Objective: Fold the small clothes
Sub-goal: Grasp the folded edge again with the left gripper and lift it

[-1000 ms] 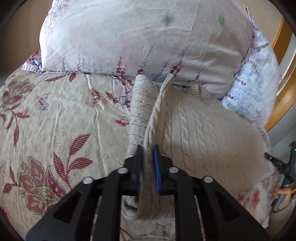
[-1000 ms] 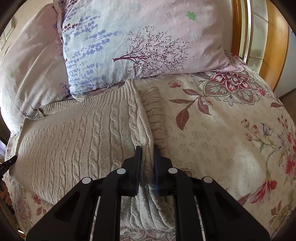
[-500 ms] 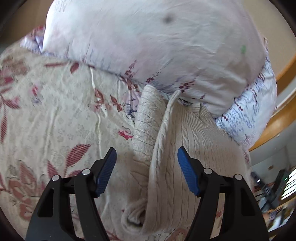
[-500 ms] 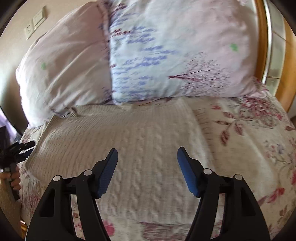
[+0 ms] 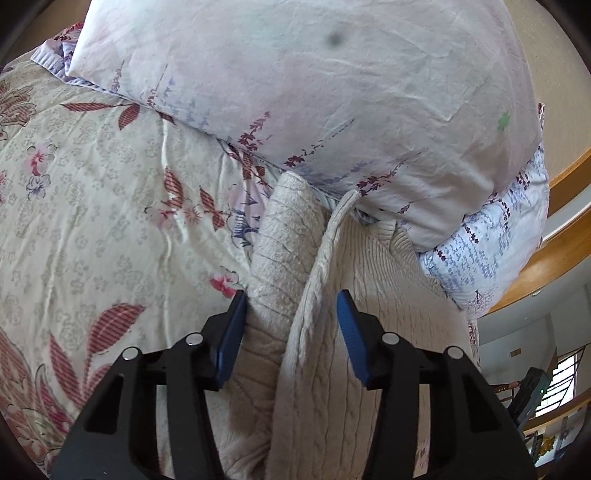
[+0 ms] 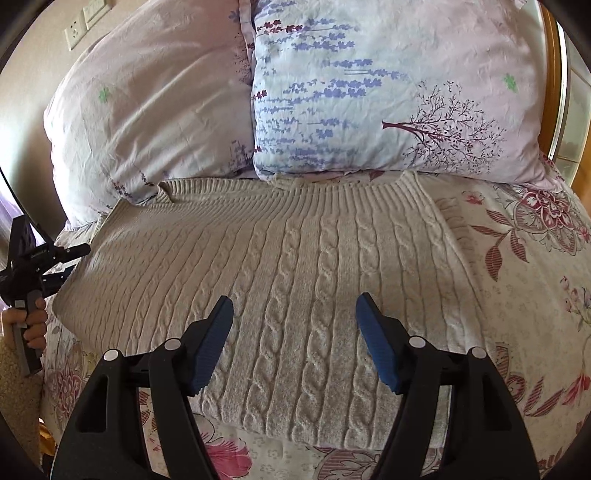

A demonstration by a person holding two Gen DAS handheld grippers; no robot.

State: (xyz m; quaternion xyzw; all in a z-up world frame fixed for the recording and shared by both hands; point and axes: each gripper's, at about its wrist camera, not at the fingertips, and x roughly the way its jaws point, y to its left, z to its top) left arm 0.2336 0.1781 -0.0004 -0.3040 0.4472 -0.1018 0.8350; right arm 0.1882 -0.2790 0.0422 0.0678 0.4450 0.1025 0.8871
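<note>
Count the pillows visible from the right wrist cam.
2. A pale pink pillow sits at upper left; a blue-lavender tree-print pillow sits at upper right. Both lie just behind the sweater's neckline. Others may be hidden behind them.

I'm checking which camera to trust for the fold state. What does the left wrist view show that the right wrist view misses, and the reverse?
Left wrist only: the left gripper, open, straddling the sweater's raised side edge and tucked sleeve. Right wrist only: the right gripper, open above the cable-knit front, the ribbed neckline, a wall socket and a hand gripping a handle. Both: sweater, pillows, floral bedsheet.
</note>
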